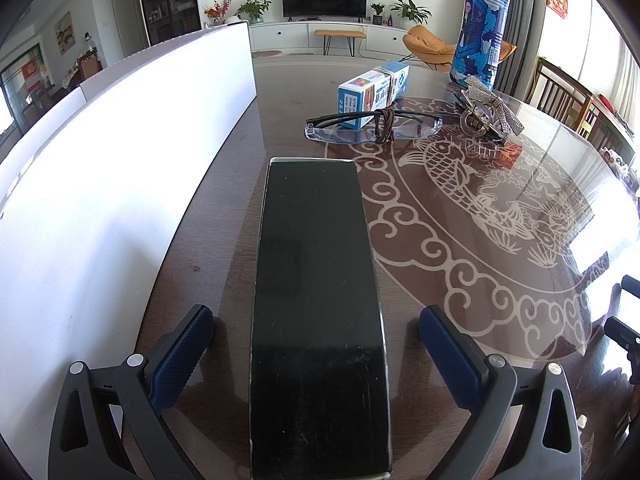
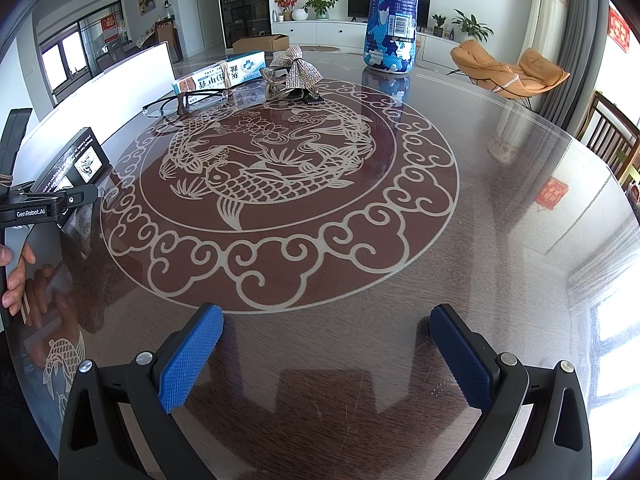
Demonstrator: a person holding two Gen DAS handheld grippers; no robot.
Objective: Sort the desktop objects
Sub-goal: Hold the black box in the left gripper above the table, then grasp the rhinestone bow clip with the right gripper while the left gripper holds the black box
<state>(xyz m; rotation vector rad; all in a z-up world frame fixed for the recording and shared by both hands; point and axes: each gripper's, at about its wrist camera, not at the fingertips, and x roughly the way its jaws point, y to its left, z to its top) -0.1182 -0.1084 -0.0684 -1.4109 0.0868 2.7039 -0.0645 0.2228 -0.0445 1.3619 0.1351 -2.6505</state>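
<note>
A long black box (image 1: 320,312) lies on the glass table between the open fingers of my left gripper (image 1: 316,344); the pads stand apart from its sides. The box also shows in the right wrist view (image 2: 76,160), with the left gripper (image 2: 48,200) beside it. Beyond it lie glasses (image 1: 372,126), a white and blue carton (image 1: 374,94), a glittery bow clip (image 1: 490,114) and a tall blue patterned bottle (image 1: 482,24). My right gripper (image 2: 326,356) is open and empty over bare glass.
A white storage box (image 1: 120,152) stands along the left side of the table. The table (image 2: 500,240) is round with a fish pattern under glass. Wooden chairs (image 1: 568,100) stand at the right edge.
</note>
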